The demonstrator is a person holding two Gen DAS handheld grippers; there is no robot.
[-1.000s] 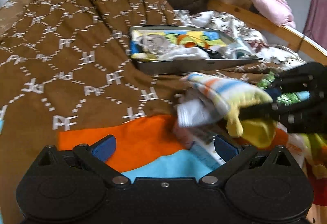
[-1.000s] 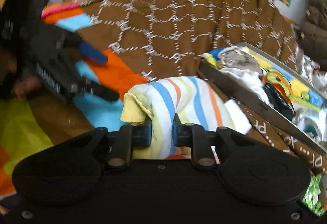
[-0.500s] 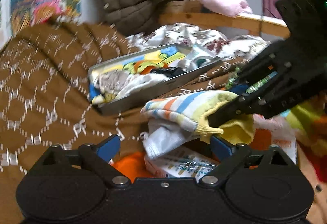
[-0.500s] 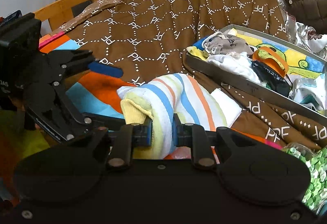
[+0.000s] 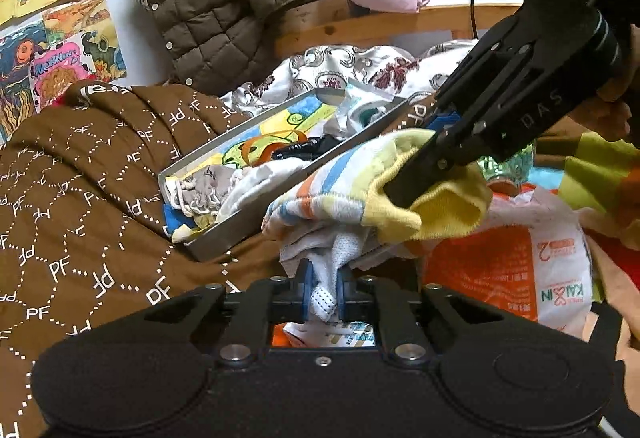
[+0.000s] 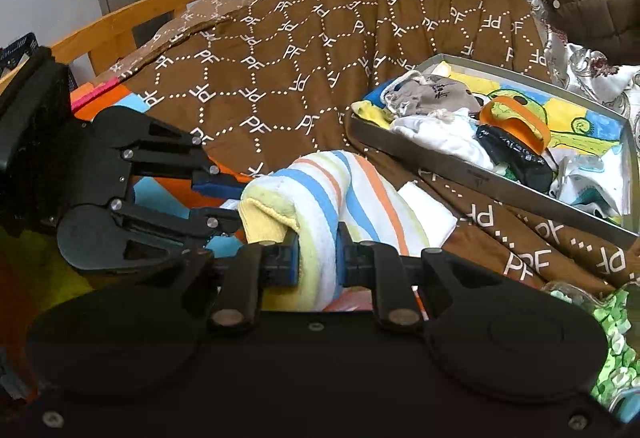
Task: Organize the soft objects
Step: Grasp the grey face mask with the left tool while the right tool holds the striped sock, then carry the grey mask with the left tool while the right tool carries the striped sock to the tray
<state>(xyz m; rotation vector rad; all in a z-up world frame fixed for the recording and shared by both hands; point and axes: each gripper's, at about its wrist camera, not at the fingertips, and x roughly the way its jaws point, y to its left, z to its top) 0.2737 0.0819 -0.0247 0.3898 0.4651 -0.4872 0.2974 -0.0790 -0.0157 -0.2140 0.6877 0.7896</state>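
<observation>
Since earlier, left gripper (image 5: 323,288) has been closing on white cloth (image 5: 344,250); sock (image 6: 320,206) is pinched by right gripper (image 6: 318,258) (tray (image 6: 480,174) partly filled, sock not yet stowed).

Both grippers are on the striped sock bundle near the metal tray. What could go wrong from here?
1. The left gripper, jaws closing, pinches only a thin white mesh end, while the right gripper clamps the striped sock; pulling apart could stretch the fabric or slip the mesh free.
2. The metal tray sits tilted on the rumpled brown blanket and already looks crowded; dropping the bundle in could tip or spill it.
</observation>
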